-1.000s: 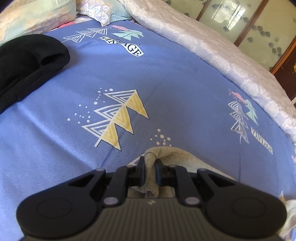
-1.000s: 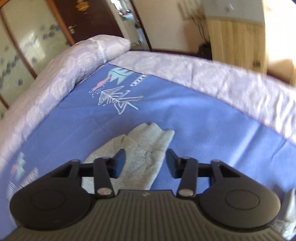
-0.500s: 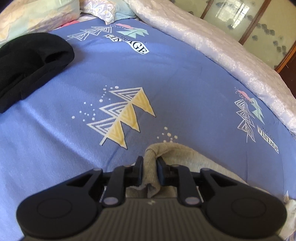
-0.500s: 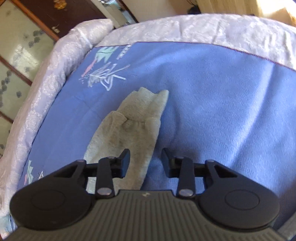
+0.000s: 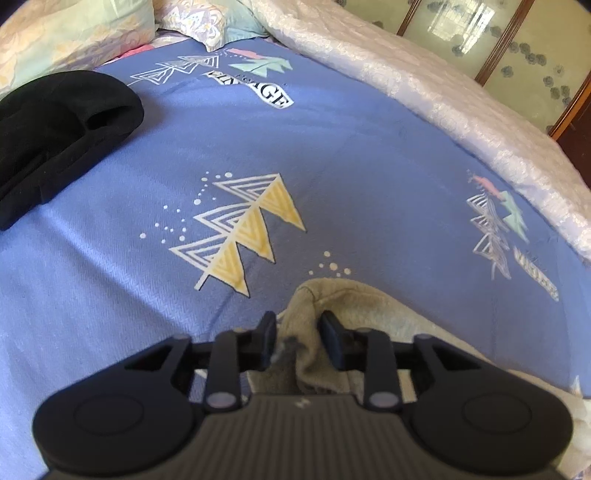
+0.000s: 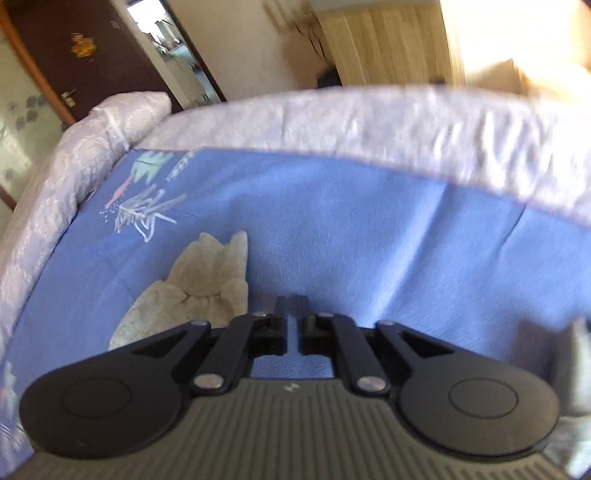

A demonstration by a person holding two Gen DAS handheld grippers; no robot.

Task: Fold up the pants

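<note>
The pants are light grey-beige knit fabric lying on a blue bedsheet. In the left wrist view a bunched fold of the pants (image 5: 354, 306) rises between the fingers of my left gripper (image 5: 300, 334), whose jaws stand apart with the cloth loose in the gap. In the right wrist view the pants (image 6: 199, 273) lie flat to the left of my right gripper (image 6: 294, 317), which is shut with nothing between its fingers and sits over bare sheet. This view is motion-blurred.
A black garment (image 5: 55, 136) lies at the far left of the blue sheet (image 5: 258, 155). Pillows (image 5: 74, 33) sit at the head. A pale quilted bed border (image 6: 369, 122) runs along the edges. Wardrobe doors (image 5: 498, 33) stand behind.
My left gripper's jaws have spread, loosening their pinch on the pants fold. My right gripper has closed from open and shifted right, off the pants.
</note>
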